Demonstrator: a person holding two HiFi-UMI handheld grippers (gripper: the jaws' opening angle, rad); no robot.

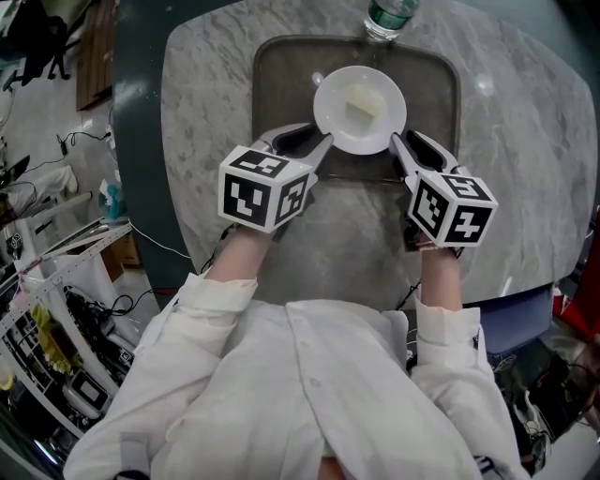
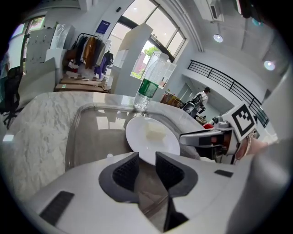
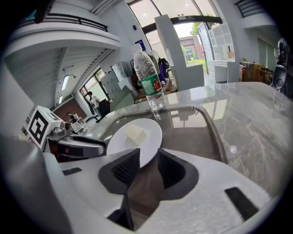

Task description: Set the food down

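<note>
A white plate (image 1: 360,111) with a pale block of food (image 1: 362,103) lies on the dark tray (image 1: 281,75). My left gripper (image 1: 323,142) stands at the plate's near left rim and my right gripper (image 1: 397,141) at its near right rim. In the left gripper view the plate (image 2: 151,137) has its rim in the gap of my left gripper (image 2: 146,162), and the pads stand clear of it. In the right gripper view the plate (image 3: 137,137) edge likewise sits between the spread jaws of my right gripper (image 3: 147,162).
A clear water bottle (image 1: 386,17) with a green label stands at the tray's far edge, just behind the plate. The tray rests on a round marble table (image 1: 525,169). The person's white sleeves are at the table's near edge. Clutter and cables lie on the floor at left.
</note>
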